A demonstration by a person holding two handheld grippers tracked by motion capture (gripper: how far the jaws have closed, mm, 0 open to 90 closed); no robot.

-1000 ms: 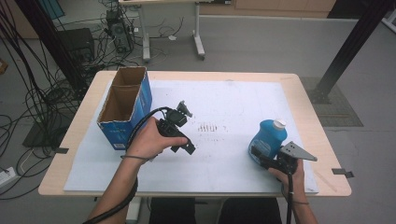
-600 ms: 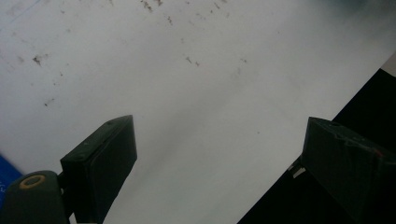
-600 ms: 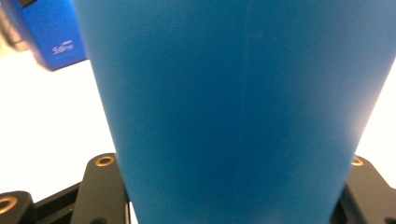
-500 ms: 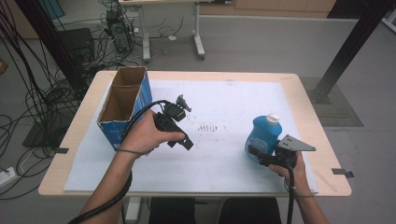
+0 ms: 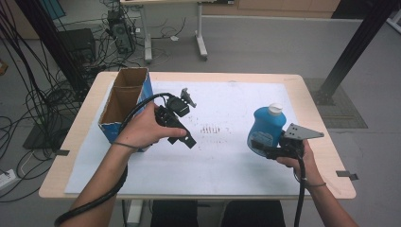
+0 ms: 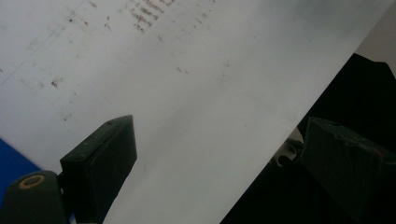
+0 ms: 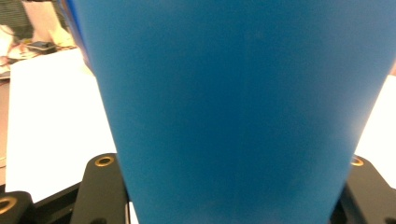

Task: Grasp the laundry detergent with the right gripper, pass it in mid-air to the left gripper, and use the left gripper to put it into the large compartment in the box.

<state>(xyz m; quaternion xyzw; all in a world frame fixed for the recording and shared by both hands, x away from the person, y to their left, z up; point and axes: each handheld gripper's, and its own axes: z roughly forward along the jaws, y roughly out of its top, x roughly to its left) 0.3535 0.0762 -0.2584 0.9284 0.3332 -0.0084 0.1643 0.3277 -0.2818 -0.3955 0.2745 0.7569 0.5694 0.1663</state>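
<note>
A blue bottle (image 5: 266,127) with a white cap hangs upright just above the table's right side. My right gripper (image 5: 263,145) is shut on its lower body. In the right gripper view the bottle (image 7: 233,107) stands close up between the two black jaws of that gripper (image 7: 233,186). My left gripper (image 5: 189,119) is held above the middle left of the table, beside the cardboard box (image 5: 124,101), and points right. In the left gripper view it (image 6: 219,126) stands open with nothing between the jaws, over the white sheet (image 6: 196,84).
A white paper sheet (image 5: 217,156) with small dark marks covers most of the wooden table (image 5: 307,94). The open cardboard box with blue sides stands at the left. Cables and desk legs lie on the floor beyond the far edge.
Both hands have risen. The right gripper has lifted the blue bottle off the sheet and a little to the left. The left gripper has stayed open.
</note>
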